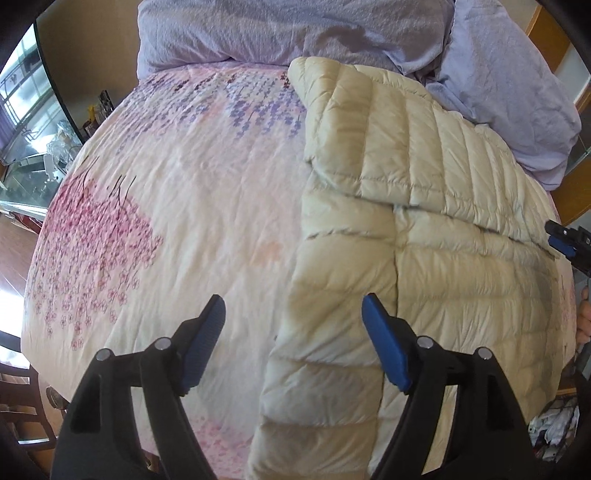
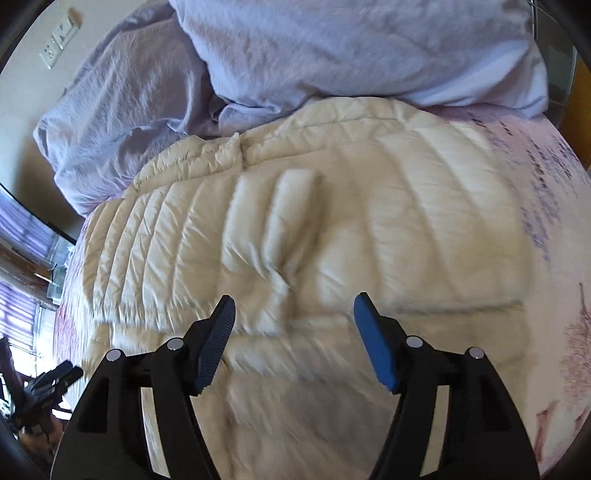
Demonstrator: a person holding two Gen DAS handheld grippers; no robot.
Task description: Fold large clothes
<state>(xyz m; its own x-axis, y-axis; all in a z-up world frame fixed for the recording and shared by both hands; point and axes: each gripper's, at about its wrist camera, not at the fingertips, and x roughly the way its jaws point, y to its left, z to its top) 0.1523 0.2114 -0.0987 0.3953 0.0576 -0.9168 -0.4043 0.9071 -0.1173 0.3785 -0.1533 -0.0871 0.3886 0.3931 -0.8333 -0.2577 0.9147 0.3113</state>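
Observation:
A cream quilted down jacket (image 1: 417,236) lies partly folded on the right half of a bed, one part laid over the body with a sleeve running toward me. My left gripper (image 1: 293,314) is open and empty, above the jacket's left edge and the bedspread. My right gripper (image 2: 293,310) is open and empty, hovering over the middle of the jacket (image 2: 295,229). The right gripper also shows at the right edge of the left wrist view (image 1: 565,240), beside the jacket's far side. The left gripper shows at the lower left of the right wrist view (image 2: 48,384).
The jacket rests on a floral pink and purple bedspread (image 1: 177,206). A lilac duvet (image 1: 280,29) and pillow (image 1: 517,85) are heaped at the head of the bed. A glass cabinet (image 1: 33,122) stands to the left, a wooden chair (image 1: 18,387) at lower left.

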